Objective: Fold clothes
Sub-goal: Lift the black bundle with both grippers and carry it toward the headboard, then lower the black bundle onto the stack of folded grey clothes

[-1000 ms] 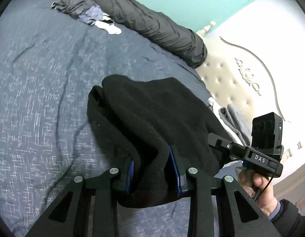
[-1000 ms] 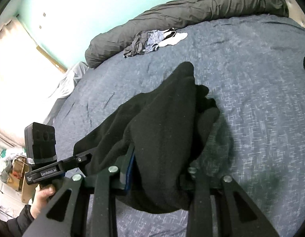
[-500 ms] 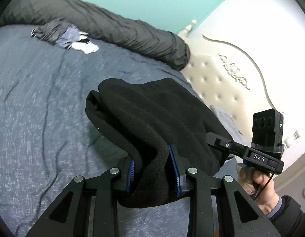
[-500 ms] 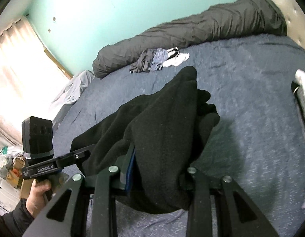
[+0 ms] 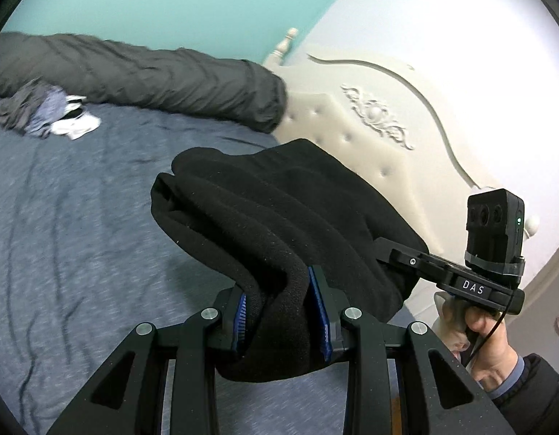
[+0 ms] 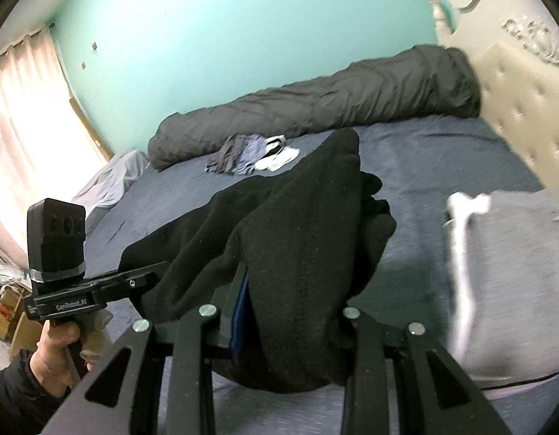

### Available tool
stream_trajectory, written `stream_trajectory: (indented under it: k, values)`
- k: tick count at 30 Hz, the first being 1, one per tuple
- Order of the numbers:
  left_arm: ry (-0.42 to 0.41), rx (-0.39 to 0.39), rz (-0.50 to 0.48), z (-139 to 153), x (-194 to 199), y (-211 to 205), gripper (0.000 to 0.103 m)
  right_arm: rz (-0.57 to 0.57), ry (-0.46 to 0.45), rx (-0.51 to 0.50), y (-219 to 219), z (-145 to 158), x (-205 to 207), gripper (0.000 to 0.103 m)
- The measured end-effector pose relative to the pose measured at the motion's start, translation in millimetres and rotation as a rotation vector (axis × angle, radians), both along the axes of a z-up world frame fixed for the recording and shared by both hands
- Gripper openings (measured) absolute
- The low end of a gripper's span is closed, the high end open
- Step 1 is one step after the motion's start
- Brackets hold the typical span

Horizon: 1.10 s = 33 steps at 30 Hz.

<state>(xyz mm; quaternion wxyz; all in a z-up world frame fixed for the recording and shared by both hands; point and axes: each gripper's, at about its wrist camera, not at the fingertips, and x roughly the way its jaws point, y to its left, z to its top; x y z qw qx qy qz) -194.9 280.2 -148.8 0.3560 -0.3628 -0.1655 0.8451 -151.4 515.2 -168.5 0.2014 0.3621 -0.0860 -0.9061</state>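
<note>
Both sets of fingers are clenched on the black fleece garment (image 5: pixel 279 217): left gripper (image 5: pixel 283 311) and right gripper (image 6: pixel 290 311) each pinch a thick bunched fold, holding it above the bed (image 5: pixel 80 235). I judge the bulky layers could slip or sag unevenly, spoiling the fold. No containers here; loose clothes (image 6: pixel 250 154) lie further up the bed by the rolled duvet (image 6: pixel 315 108)

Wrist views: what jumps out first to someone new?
A bulky black fleece garment fills the centre of both views, clamped in the left gripper and right gripper above the blue bedsheet. Behind, a rolled grey duvet lies along the teal wall.
</note>
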Motion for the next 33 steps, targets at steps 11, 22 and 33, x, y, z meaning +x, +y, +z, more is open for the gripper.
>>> stream_trajectory:
  k: [11,22,33]
  values:
    - [0.036,0.016,-0.089,32,-13,114,0.033,-0.089,0.042,0.078,98,40,11,0.03]
    - [0.045,0.054,-0.126,19,-32,211,0.033,-0.159,0.081,0.127,200,57,6,0.03]
    - [-0.095,0.038,-0.172,-69,-42,272,0.033,-0.241,-0.003,0.098,275,-27,-4,0.03]
